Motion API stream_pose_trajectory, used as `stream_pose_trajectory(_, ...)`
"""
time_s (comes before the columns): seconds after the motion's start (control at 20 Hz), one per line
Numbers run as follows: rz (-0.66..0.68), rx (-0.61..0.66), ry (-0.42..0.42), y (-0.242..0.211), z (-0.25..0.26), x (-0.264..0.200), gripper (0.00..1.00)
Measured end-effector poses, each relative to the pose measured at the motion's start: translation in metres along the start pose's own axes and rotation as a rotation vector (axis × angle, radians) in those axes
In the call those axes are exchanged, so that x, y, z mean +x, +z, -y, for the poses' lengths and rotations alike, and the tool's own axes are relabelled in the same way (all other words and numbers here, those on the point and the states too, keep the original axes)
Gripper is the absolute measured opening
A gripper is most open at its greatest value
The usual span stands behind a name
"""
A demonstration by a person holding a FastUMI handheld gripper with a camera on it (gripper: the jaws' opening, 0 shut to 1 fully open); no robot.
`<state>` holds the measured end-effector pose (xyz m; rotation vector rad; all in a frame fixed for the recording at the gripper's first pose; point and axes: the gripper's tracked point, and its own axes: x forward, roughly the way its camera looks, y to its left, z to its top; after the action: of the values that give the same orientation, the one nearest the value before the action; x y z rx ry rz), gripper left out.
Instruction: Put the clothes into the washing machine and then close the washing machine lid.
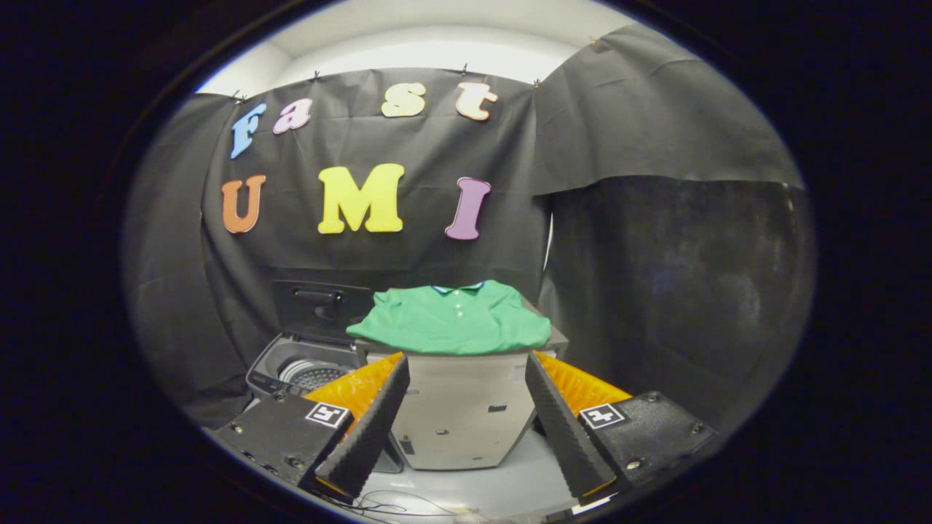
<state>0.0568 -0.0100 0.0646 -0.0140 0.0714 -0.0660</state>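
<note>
A green polo shirt (457,319) lies spread flat on top of a grey box-like stand (459,415), beyond and between my fingers. Left of the stand is the washing machine (306,367), its dark lid (318,306) raised upright at the back and its perforated drum (313,376) showing inside the opening. My gripper (466,393) is open, fingers spread wide on either side of the stand's front face, with nothing between them. It hangs well short of the shirt and lower than it.
Black cloth walls close in behind the machine and stand, and a darker panel (677,291) rises on the right. A pale floor (502,487) runs below the fingers, with thin cables (393,502) lying near my side.
</note>
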Motion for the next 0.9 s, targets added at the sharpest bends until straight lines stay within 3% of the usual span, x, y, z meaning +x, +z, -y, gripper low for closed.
stream_pose_trajectory(0.45,-0.051,-0.011,0.05,0.073,-0.007,0.125,1.0)
stream_pose_trajectory(0.9,-0.274,-0.001,0.096,0.058,-0.023,0.267,1.0)
